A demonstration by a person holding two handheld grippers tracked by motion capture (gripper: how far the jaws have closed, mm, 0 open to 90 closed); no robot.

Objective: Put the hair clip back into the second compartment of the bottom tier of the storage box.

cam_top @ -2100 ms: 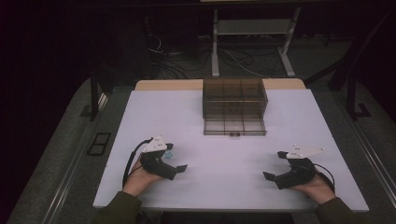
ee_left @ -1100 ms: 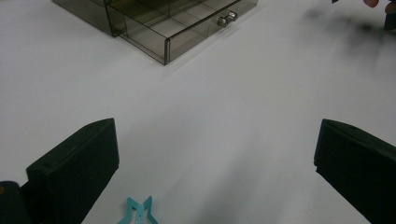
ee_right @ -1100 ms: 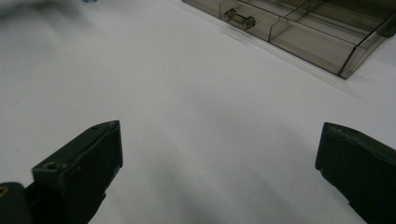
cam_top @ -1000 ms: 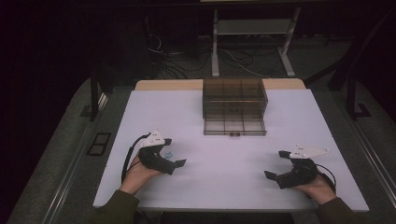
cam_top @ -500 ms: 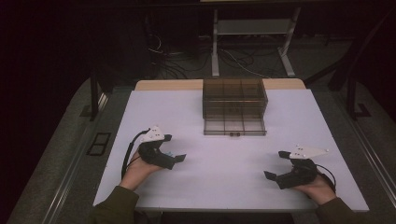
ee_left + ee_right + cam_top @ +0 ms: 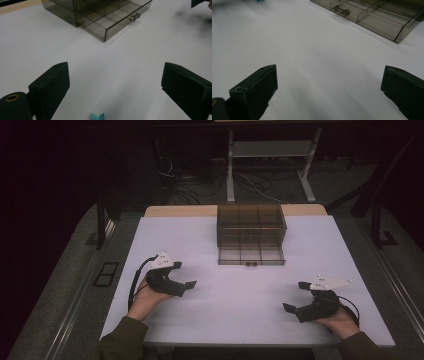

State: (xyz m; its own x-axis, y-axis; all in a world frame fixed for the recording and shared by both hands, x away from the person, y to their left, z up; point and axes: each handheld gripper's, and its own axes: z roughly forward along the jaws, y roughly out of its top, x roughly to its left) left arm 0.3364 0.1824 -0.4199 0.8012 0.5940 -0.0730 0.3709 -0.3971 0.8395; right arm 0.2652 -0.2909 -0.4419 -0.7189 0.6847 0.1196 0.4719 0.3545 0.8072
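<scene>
At the far middle of the white worktop [image 6: 200, 245] stands a clear smoked drawer box [image 6: 251, 227], bottom drawer [image 6: 251, 255] pulled out, probably light, rigid and slippery, best taken by its small knob [image 6: 251, 263]; left tool [image 6: 186, 287] and right tool [image 6: 295, 296] spread, empty.

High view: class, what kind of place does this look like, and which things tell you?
Probably a lab or recording workspace: a bare white table, a hand-held left gripper and right gripper, and loose cables on the floor behind.
</scene>
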